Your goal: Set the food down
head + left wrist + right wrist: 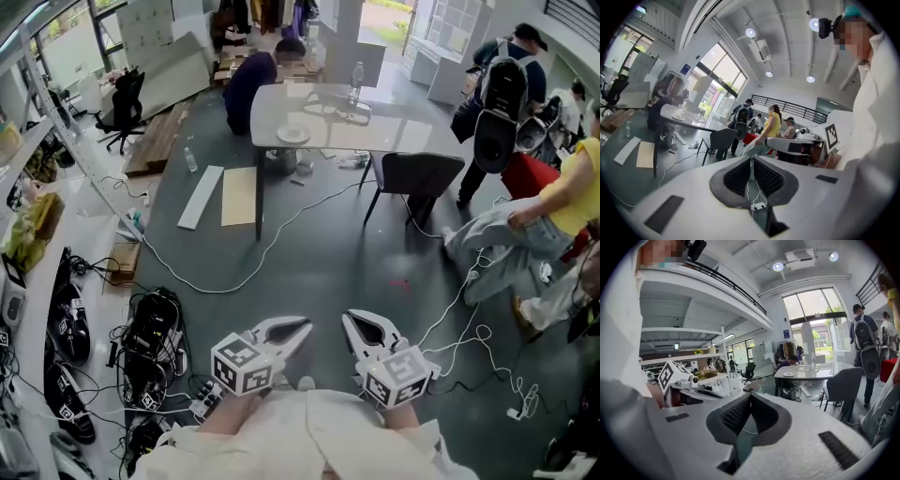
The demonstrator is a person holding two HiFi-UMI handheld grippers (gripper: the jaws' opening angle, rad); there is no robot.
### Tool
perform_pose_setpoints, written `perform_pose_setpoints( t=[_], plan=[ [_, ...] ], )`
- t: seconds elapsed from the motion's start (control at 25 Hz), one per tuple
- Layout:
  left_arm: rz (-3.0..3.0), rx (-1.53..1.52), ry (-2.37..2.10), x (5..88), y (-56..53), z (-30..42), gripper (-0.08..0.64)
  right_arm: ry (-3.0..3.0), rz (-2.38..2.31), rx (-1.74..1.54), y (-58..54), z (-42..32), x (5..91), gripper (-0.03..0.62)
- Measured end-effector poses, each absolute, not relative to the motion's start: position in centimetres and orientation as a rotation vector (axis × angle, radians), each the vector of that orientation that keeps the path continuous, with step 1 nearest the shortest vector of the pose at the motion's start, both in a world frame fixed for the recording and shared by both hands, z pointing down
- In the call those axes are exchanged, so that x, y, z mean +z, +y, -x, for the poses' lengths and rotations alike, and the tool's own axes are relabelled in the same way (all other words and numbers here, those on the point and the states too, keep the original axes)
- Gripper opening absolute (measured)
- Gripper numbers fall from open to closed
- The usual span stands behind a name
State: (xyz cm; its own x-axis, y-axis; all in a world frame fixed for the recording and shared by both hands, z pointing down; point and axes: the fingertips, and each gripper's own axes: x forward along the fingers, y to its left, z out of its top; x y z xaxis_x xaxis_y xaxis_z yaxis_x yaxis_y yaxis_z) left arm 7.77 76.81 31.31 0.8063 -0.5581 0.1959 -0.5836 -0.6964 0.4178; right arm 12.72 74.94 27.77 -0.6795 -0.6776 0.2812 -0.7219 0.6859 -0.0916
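Closest to me, both tools are held low and side by side over the dark floor [309,253]. The left gripper [298,327] has its jaws pressed together with nothing between them, and the right gripper [352,320] is closed and empty as well. White cables [469,309] trail across the floor just beyond them. Further off, a dark chair [419,175] stands at a grey table [394,131]. A white plate [292,134] sits near the table's left end, and I cannot tell whether any food lies on it.
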Motion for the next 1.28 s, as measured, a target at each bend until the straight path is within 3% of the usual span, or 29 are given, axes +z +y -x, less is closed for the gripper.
perform_pose_setpoints(
  t=[0.44, 0.76, 1.28],
  plan=[
    [-2.569, 0.078, -0.821, 31.9, 77.9, -11.4, 0.025, -2.700, -1.036, 0.349, 76.1, -13.1, 29.9, 0.003],
    [-2.445, -0.050, -0.845, 32.9, 78.0, -12.1, 0.023, -2.774, -1.016, 0.600, 75.0, -14.1, 30.8, 0.003],
    [-2.424, -0.018, -0.846, 34.1, 67.6, -9.3, 0.018, -2.772, -1.009, 0.605, 65.7, -10.8, 31.7, 0.003]
  ],
)
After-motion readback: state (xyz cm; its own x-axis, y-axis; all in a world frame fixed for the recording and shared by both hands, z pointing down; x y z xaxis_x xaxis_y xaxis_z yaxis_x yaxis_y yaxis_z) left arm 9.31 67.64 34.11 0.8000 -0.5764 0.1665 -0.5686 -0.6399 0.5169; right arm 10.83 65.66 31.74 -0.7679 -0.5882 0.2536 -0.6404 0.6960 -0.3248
